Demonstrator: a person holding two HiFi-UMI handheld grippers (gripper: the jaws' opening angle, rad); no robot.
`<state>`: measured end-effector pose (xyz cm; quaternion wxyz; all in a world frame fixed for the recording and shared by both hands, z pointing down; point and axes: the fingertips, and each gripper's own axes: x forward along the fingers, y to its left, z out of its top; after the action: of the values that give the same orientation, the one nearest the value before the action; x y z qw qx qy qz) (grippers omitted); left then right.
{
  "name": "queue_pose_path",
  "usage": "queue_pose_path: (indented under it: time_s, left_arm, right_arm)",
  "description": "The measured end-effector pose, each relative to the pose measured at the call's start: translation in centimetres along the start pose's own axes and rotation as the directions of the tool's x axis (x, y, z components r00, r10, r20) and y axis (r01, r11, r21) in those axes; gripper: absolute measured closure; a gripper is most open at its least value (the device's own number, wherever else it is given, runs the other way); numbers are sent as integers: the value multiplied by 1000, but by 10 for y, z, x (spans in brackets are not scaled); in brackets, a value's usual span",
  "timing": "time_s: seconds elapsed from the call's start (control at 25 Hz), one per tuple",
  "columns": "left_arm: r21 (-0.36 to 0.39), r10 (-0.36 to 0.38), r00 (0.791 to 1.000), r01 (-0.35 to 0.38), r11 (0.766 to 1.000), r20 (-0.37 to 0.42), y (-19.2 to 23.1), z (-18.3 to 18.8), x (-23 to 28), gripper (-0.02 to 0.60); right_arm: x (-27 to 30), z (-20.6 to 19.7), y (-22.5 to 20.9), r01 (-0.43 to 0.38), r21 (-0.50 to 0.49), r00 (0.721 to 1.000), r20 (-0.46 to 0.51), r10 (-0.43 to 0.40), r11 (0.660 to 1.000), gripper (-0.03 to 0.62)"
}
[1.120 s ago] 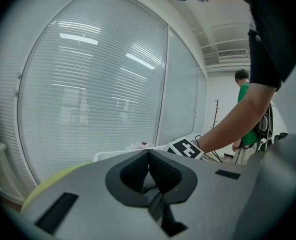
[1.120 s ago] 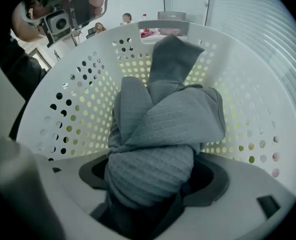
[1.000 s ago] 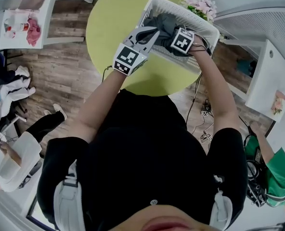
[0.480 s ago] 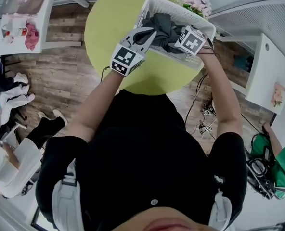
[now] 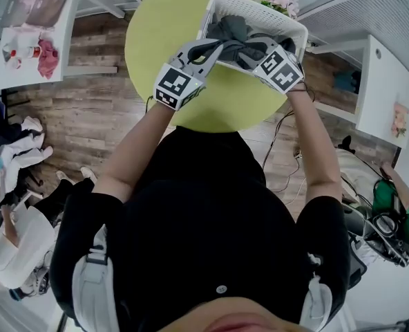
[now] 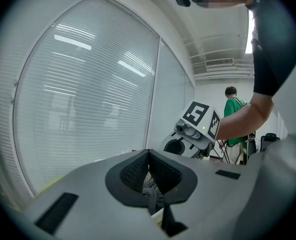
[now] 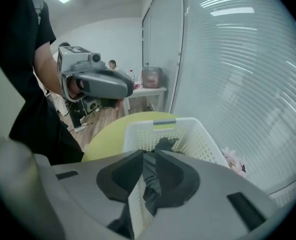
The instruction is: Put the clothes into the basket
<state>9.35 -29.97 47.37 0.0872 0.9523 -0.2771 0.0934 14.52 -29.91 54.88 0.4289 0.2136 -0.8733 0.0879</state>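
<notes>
The left gripper (image 6: 149, 154) has its jaws together at the tips. A fold of the dark grey garment (image 5: 233, 32) shows in the slot behind them, so it looks pinched there.

The garment is bunched in the white laundry basket (image 5: 249, 2) on the round yellow-green table (image 5: 163, 19), just ahead of both grippers. Its long axis runs from left to right along the near rim, from one gripper to the other.

In the right gripper view a tail of the cloth hangs down outside that rim. The right gripper (image 7: 149, 155) is closing its jaws to a narrow gap with this cloth between the pads.

It sits nearer the trailing part, so the lift forward over the rim probably falls to it.
</notes>
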Motion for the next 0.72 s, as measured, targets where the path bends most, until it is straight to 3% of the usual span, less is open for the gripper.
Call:
queue_pose_path:
  time_s: [0.12, 0.32, 0.72]
  left_arm:
    - [7, -20, 1000, 20, 1000, 13, -4, 6, -16, 571]
    - [4, -29, 999, 29, 1000, 33, -5, 13, -42, 571]
    - [14, -57, 998, 56, 998, 34, -18, 15, -84, 571]
  right_arm:
    - [-11, 20, 10, 74, 30, 993, 91, -76, 997, 561]
    - [-31, 48, 29, 145, 108, 963, 215, -165, 984, 571]
    - [-69, 97, 78, 187, 268, 827, 476, -298, 945, 571]
